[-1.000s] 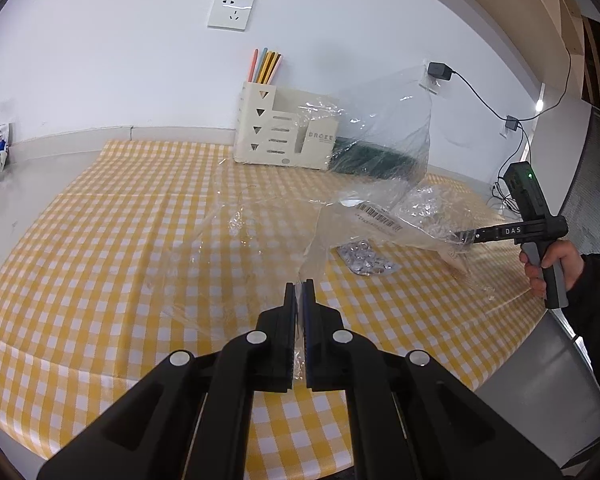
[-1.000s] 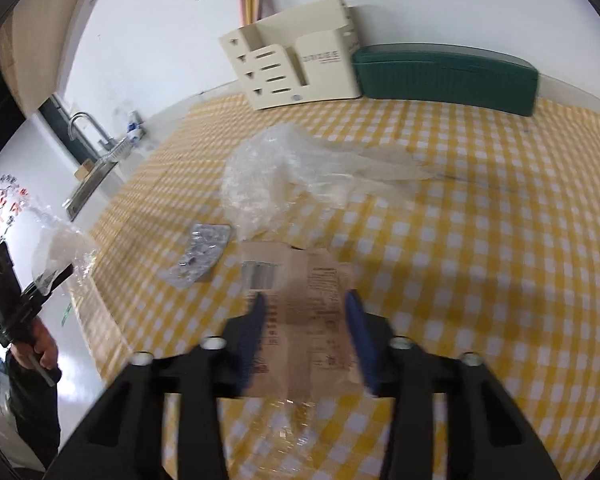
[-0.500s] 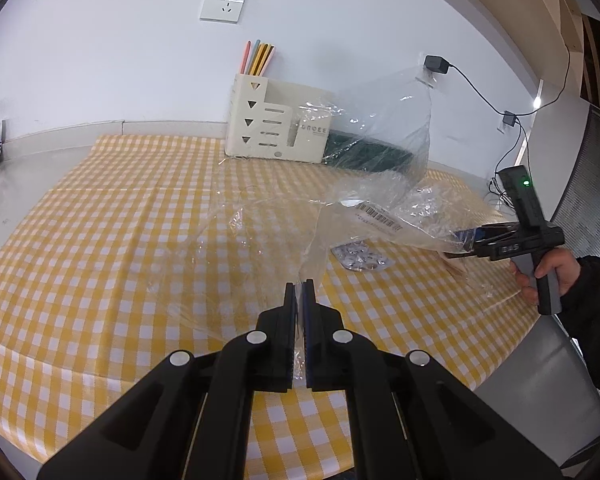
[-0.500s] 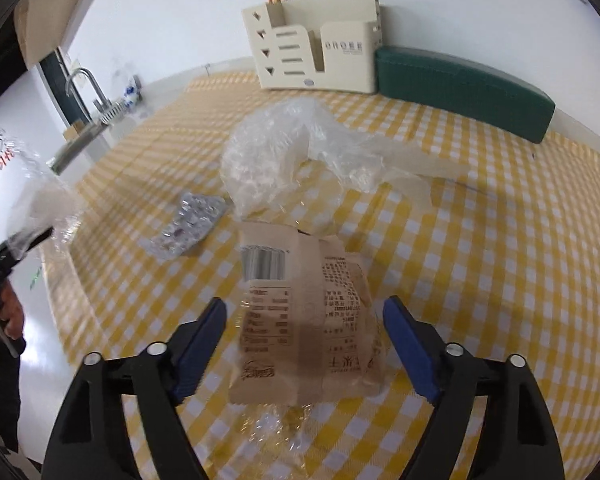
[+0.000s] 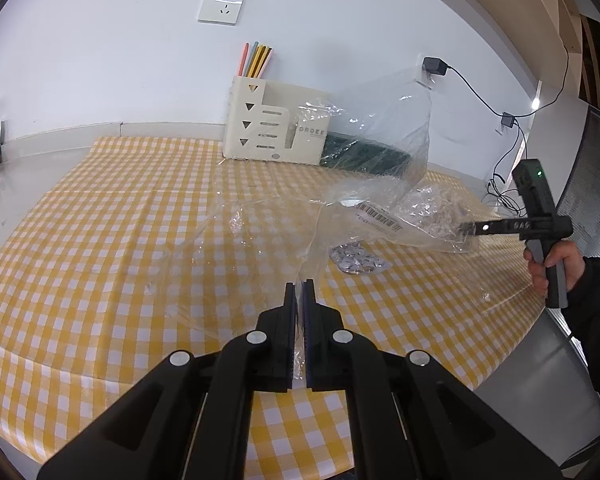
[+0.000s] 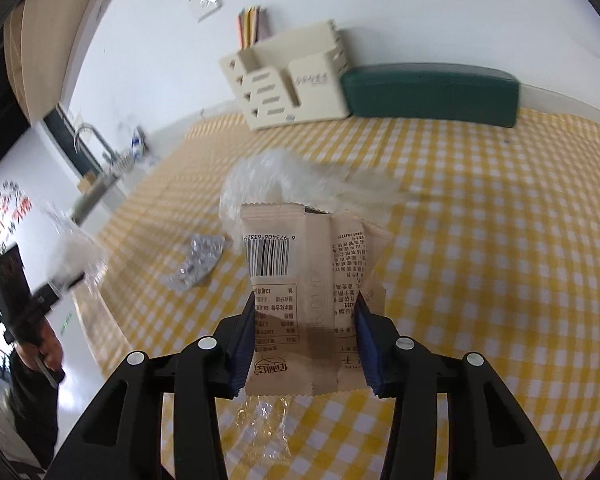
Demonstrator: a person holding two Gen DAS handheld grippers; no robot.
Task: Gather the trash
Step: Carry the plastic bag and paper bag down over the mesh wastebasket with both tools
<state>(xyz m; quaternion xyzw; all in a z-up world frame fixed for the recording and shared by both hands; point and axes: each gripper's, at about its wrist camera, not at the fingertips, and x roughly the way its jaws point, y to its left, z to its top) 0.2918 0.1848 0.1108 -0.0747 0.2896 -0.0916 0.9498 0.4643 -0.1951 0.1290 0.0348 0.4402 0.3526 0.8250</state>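
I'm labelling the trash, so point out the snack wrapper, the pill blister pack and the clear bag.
Wrapper (image 6: 278, 264): right wrist view, on its barcode panel.
Blister pack (image 5: 358, 261): left wrist view, on its foil middle.
Clear bag (image 5: 380, 140): left wrist view, on its raised upper sheet.

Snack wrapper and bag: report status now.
Left gripper shut on clear plastic bag. Right gripper shut on tan snack wrapper. Blister pack, crumpled plastic remain on table.

Beige barcoded snack wrapper (image 6: 300, 280) — upright, lifted off cloth, clear plastic bag (image 5: 284, 216) — held open, foil blister pack (image 5: 358, 261) flat
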